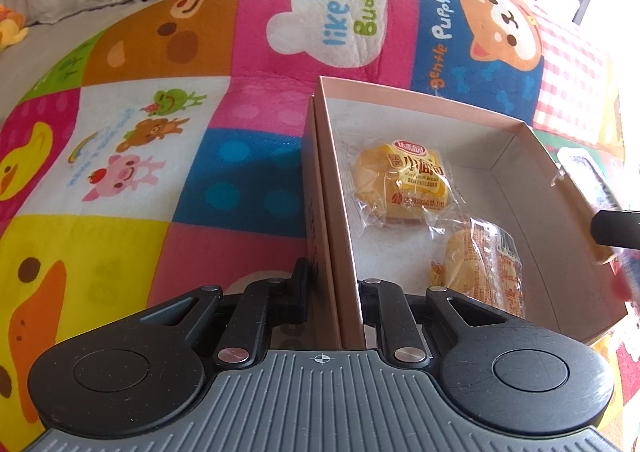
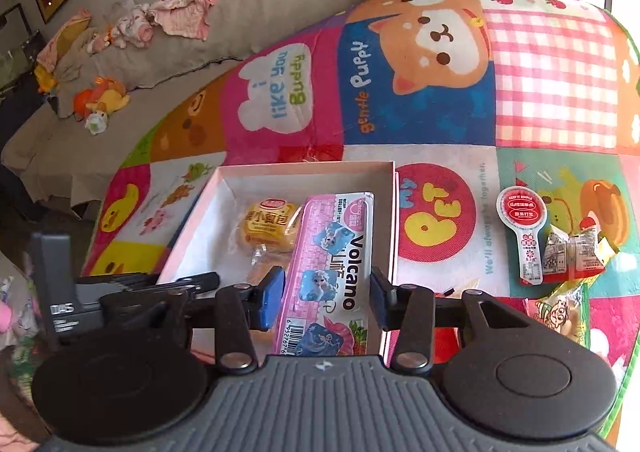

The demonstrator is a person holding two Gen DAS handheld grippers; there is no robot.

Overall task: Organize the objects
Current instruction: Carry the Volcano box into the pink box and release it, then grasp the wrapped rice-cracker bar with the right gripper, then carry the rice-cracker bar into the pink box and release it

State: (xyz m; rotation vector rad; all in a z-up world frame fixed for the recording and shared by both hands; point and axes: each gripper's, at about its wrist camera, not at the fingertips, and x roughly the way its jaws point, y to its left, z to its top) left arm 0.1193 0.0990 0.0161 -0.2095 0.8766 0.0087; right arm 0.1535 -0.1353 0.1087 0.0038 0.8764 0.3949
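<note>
A pink cardboard box [image 1: 516, 123] [image 2: 304, 167] lies open on a colourful cartoon blanket. My left gripper [image 1: 334, 292] is shut on the box's left wall [image 1: 324, 211], one finger outside and one inside. Two wrapped breads lie in the box, one yellow-labelled [image 1: 400, 179] [image 2: 268, 228] and one nearer me [image 1: 476, 268]. My right gripper [image 2: 328, 296] is shut on a pink "Volcano" snack pack [image 2: 332, 272] and holds it over the box's right half. Its black finger [image 1: 616, 228] shows at the box's right wall in the left wrist view.
Right of the box on the blanket lie a white spoon-shaped snack pack [image 2: 524, 228], a small wrapped snack [image 2: 576, 256] and a cartoon packet [image 2: 560, 312]. A grey sofa [image 2: 120, 63] with clothes and plush toys [image 2: 100, 99] runs behind.
</note>
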